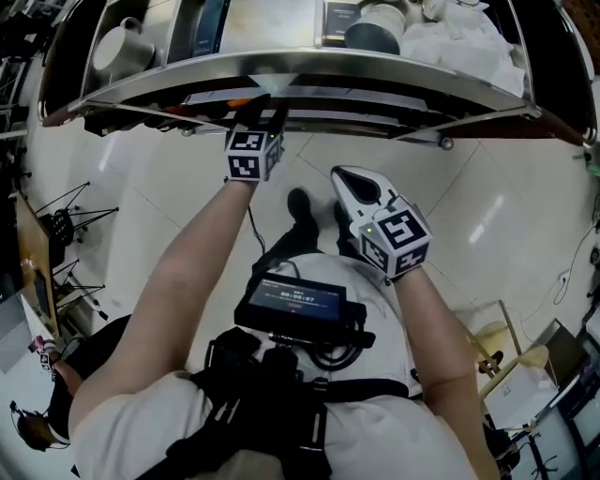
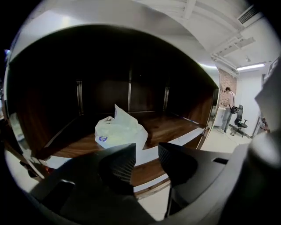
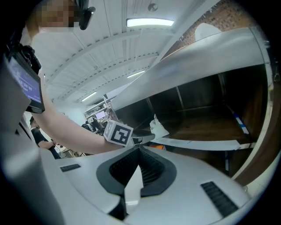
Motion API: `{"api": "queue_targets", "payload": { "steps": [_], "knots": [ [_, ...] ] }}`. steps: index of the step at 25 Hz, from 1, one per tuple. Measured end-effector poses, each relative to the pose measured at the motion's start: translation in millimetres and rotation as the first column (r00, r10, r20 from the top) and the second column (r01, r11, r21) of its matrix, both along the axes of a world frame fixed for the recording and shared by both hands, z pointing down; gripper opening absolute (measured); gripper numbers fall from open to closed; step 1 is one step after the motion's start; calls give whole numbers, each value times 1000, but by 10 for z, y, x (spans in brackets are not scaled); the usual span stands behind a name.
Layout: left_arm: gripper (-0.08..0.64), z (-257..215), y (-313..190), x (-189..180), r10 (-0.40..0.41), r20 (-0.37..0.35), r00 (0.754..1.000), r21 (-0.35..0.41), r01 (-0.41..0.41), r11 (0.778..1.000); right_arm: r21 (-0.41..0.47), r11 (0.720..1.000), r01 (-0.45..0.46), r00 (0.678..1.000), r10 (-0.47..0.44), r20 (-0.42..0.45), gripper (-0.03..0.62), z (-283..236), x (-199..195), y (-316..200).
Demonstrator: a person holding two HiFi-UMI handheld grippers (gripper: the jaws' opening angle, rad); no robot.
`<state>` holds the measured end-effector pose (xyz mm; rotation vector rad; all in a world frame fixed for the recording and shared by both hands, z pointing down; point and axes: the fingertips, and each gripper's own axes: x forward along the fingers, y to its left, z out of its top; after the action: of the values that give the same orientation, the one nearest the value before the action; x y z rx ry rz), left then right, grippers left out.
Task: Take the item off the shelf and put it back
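Observation:
A crumpled white plastic bag (image 2: 120,129) lies on the brown wooden shelf (image 2: 175,125), deep in the dark compartment; it also shows as the small white bag (image 3: 158,128) in the right gripper view. My left gripper (image 2: 147,151) points into that compartment from the shelf's front edge. Its jaws stand apart with nothing between them, and the bag is a little way ahead. From the head view the left gripper (image 1: 265,111) reaches under the metal top. My right gripper (image 1: 345,176) hangs back near my body, shut and empty, its pads (image 3: 145,169) meeting.
The steel top (image 1: 309,70) above the compartment carries a white kettle (image 1: 117,47), a dark jar (image 1: 375,28) and white cloth (image 1: 459,42). A screen (image 1: 298,302) is strapped to my chest. Tripods (image 1: 70,220) stand at the left. A person (image 2: 228,107) stands far off.

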<state>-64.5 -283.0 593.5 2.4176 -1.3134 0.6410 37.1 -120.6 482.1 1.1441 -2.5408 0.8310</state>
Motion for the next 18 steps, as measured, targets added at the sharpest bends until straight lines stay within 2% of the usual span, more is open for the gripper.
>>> {"api": "queue_targets", "payload": {
  "steps": [8,11,14,16,18],
  "knots": [
    [183,93,-327,196,12,85,996,-6,-12,1000,-48,997,-53,999,52,-8,8,158,194,95],
    [184,94,-367,243,-1,91,996,-7,2,1000,-48,997,-64,998,64,-9,8,156,242,90],
    [67,116,-403,203,-28,128,991,0,28,1000,-45,997,-69,998,69,-11,8,148,282,82],
    [30,100,-448,115,-61,164,985,19,59,998,-45,997,-70,998,69,-14,8,151,298,77],
    [23,55,-478,62,-81,170,982,35,76,997,-46,997,-70,998,69,-14,8,155,301,74]
  ]
}}
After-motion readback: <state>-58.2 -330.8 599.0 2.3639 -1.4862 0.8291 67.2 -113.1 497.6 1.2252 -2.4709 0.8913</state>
